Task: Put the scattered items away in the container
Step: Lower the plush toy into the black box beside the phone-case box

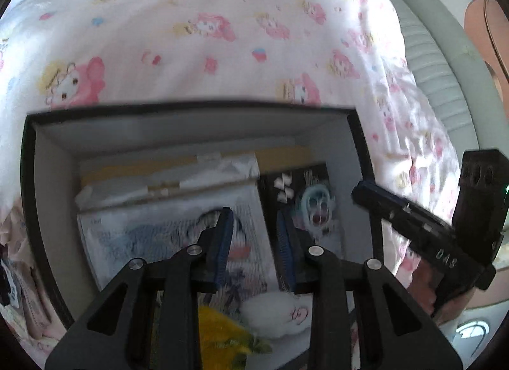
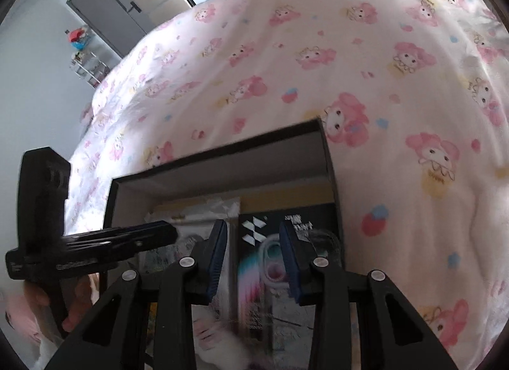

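A black box point(image 1: 191, 109) with white inside walls sits on a bed with a pink cartoon sheet point(image 1: 222, 36), and both claws hang over it. The left gripper point(image 1: 254, 236) has its two blue pads apart with nothing between them. The right gripper point(image 2: 254, 255) is apart too, and a blurry pink and blue thing point(image 2: 251, 287) shows in its gap, but I cannot tell if the pads touch it or if it just lies below. In the box there is a black card with a round blue face point(image 1: 305, 201), a big pale picture packet point(image 1: 152, 233), a yellow fluffy thing point(image 1: 222, 338) and a white fluffy toy point(image 1: 273, 312), so much of the tidy job looks done. To do this step well, I think each claw should let go only when it is right over a flat bare spot, low down, so nothing bounces out. The box walls are tall and dark on every side, so a claw should go straight up before it moves sideways, or it may bump the rim. The two claws are near each other over the box, so they should take turns. All around the box the bed is soft and open, with lots of room to move
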Demonstrator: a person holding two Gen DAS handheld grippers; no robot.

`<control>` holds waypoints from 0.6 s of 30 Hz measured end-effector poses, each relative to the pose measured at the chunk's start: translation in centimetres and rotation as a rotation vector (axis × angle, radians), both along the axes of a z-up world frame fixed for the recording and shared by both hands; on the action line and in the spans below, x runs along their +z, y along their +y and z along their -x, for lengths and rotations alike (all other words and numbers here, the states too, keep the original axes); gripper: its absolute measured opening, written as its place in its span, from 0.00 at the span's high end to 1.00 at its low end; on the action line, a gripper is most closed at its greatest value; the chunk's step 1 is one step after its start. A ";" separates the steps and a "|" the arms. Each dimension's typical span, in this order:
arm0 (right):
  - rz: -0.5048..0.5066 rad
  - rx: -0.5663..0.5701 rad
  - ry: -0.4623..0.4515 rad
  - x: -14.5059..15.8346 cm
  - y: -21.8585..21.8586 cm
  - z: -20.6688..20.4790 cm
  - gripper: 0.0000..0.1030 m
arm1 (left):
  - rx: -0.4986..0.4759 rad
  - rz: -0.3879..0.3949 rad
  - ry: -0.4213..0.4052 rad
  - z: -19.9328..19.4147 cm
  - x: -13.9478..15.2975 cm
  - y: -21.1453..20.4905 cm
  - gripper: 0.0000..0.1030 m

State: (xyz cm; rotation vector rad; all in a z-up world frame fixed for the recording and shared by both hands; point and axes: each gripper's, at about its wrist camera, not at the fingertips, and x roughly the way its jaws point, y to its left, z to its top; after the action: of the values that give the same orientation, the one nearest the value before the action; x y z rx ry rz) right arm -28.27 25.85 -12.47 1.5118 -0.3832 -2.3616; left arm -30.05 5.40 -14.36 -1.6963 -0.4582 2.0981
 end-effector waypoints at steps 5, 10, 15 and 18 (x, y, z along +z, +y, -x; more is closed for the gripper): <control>-0.006 0.019 0.004 0.0 0.1 -2.0 0.70 | -0.081 0.034 -0.062 -2.7 -1.0 0.7 0.59; 0.032 0.079 -0.040 -1.1 -1.3 -4.6 0.69 | -0.141 0.099 -0.087 -3.1 -1.9 2.3 0.41; 0.042 0.108 -0.087 -1.7 -1.6 -6.9 0.66 | -0.147 0.101 -0.145 -3.5 -3.7 3.7 0.50; 0.040 0.146 -0.151 -2.7 -2.0 -8.3 0.66 | -0.142 0.049 -0.107 -3.9 -3.5 4.4 0.75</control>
State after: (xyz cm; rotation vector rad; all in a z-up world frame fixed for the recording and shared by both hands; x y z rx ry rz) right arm -19.93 23.89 -15.13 1.6461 -0.3402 -2.1237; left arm -26.16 9.75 -17.90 -1.8196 -0.3099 1.9395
